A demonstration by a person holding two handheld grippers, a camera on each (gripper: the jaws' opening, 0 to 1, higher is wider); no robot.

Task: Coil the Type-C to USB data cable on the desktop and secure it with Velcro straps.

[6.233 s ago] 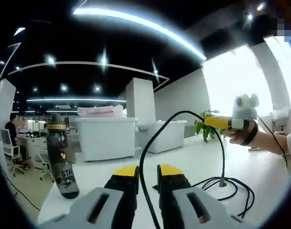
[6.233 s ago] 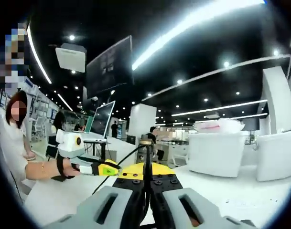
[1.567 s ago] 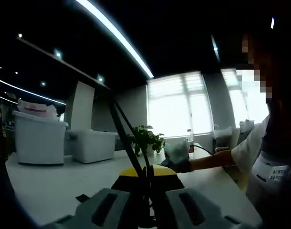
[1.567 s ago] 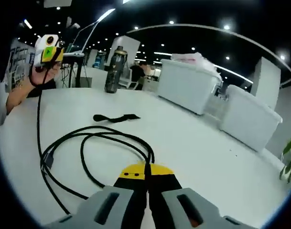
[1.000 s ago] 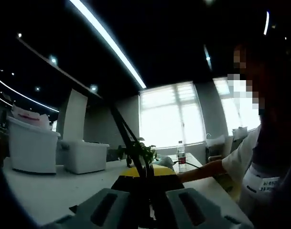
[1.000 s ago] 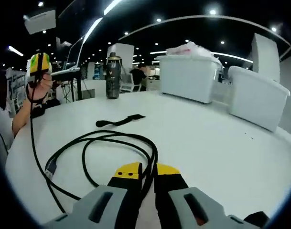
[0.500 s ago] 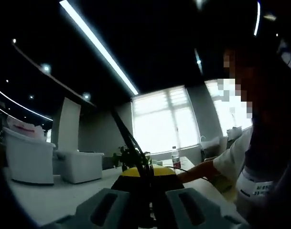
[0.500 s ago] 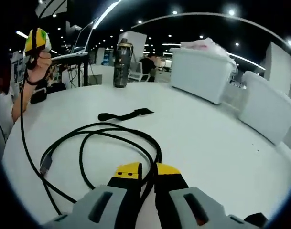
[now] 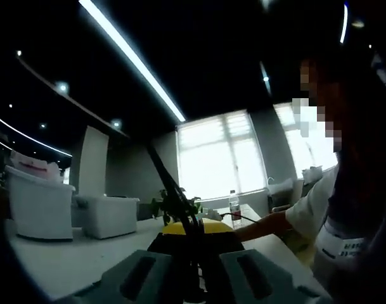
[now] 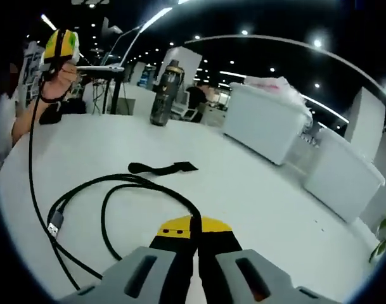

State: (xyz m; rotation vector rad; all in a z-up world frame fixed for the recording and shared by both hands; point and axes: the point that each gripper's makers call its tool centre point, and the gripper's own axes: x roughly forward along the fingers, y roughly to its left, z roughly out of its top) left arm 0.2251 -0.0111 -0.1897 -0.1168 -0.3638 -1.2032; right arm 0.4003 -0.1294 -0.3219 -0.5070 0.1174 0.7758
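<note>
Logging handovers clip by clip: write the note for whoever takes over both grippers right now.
Left gripper: shut on the thin black data cable, held up off the white desk.
Right gripper: shut on the same cable, low over the desk.
Cable lies in loose loops, silver USB plug free at one side.
Black Velcro strap lies flat beyond the loops, unused.
Done: rough looping. Left: tighten the coil, wrap the strap.

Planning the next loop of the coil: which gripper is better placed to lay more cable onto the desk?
Probably the right. The right gripper is shut on the cable low over the table, beside the loops. The left gripper holds its cable end raised high, away from the coil.
</note>
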